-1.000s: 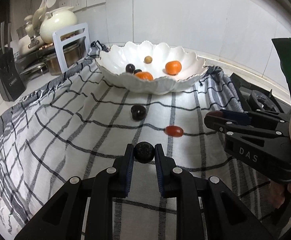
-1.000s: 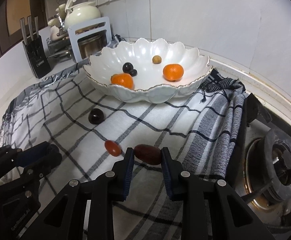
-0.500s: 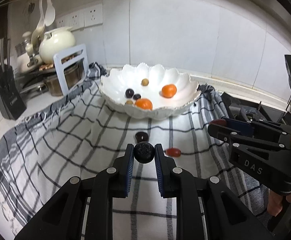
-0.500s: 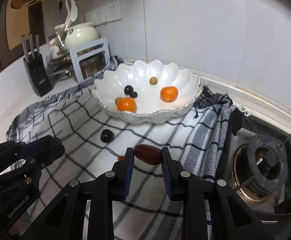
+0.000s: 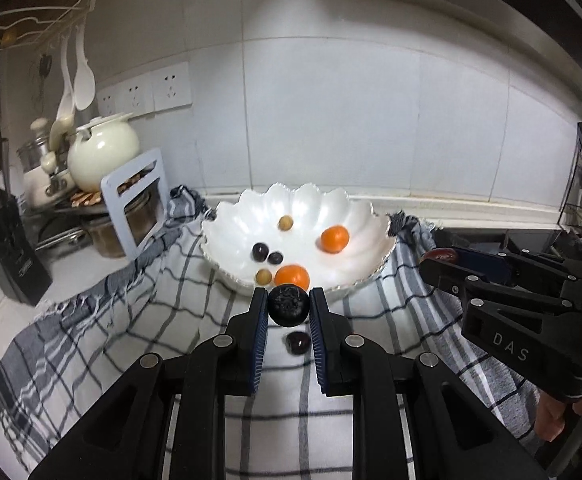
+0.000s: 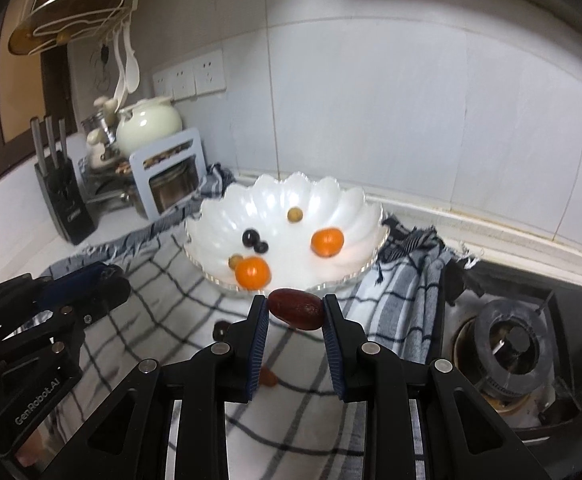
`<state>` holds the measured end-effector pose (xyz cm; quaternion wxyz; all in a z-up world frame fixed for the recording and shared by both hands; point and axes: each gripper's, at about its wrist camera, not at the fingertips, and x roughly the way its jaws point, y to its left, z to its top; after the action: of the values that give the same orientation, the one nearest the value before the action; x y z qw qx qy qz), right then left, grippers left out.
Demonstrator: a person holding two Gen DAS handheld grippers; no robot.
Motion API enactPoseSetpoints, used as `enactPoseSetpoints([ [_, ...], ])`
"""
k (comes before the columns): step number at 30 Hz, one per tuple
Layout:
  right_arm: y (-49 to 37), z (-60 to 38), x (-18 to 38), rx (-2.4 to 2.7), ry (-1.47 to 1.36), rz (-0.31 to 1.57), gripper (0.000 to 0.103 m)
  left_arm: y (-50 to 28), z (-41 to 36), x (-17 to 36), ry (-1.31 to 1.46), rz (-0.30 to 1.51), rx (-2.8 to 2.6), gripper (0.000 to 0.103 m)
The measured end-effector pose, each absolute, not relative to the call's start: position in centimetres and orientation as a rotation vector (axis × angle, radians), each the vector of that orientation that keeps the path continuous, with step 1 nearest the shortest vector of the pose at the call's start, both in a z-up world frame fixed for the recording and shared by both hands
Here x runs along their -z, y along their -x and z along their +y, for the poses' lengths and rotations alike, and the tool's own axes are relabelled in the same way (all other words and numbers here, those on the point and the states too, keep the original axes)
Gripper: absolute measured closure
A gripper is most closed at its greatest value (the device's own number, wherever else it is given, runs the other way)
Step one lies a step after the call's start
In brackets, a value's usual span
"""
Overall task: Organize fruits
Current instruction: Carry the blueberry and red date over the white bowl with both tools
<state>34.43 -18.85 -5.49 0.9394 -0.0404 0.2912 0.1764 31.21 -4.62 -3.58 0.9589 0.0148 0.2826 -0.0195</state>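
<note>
**Fruit sort: six in bowl, two in the air, two still on the cloth**

Done: the white scalloped bowl (image 5: 227,236), centre of the left wrist view, holds two tangerines (image 5: 335,239), two dark grape-like berries (image 5: 259,252) and two small tan round fruits (image 5: 285,223), probably longans. All sit loose on the bowl floor, nothing piled up.

In hand:
- Left gripper (image 5: 289,312), lower centre of its view: fingers clenched on a wrinkled black round fruit (image 5: 288,305), clear of the cloth, lined up just under the bowl's near rim in the picture.
- Right gripper (image 6: 295,312): fingers grasping a reddish-brown oval date (image 6: 297,308) end to end, also clear of the cloth, bowl straight ahead. The same gripper shows at right of the left wrist view, date tip poking past the fingers.

Left to do:
- A dark reddish fruit (image 5: 298,343) lies on the checked cloth (image 5: 131,320) directly below the left fingers.
- A small red-orange fruit (image 6: 269,378) lies on the cloth, partly hidden behind the right fingers in the right wrist view. Can't tell its type.

My read: well past halfway. Both held fruits need carrying over the rim and dropping, then one more pickup each clears the bench. Round fruits could roll in the shallow bowl, so release low.
</note>
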Motion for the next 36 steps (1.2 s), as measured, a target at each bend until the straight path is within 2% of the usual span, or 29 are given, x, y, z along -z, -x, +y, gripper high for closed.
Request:
enactPoseSetpoints([
  [15, -36.8, -16.3, 2.5, -0.300, 0.059, 0.510, 0.074, -35.9, -2.1, 1.5, -0.035, 0.542, 0.129, 0.081],
  [36, -44.9, -13.9, 1.5, -0.277, 0.087, 0.529, 0.074, -44.6, -0.4, 0.6, -0.070, 0.555, 0.130, 0.081],
])
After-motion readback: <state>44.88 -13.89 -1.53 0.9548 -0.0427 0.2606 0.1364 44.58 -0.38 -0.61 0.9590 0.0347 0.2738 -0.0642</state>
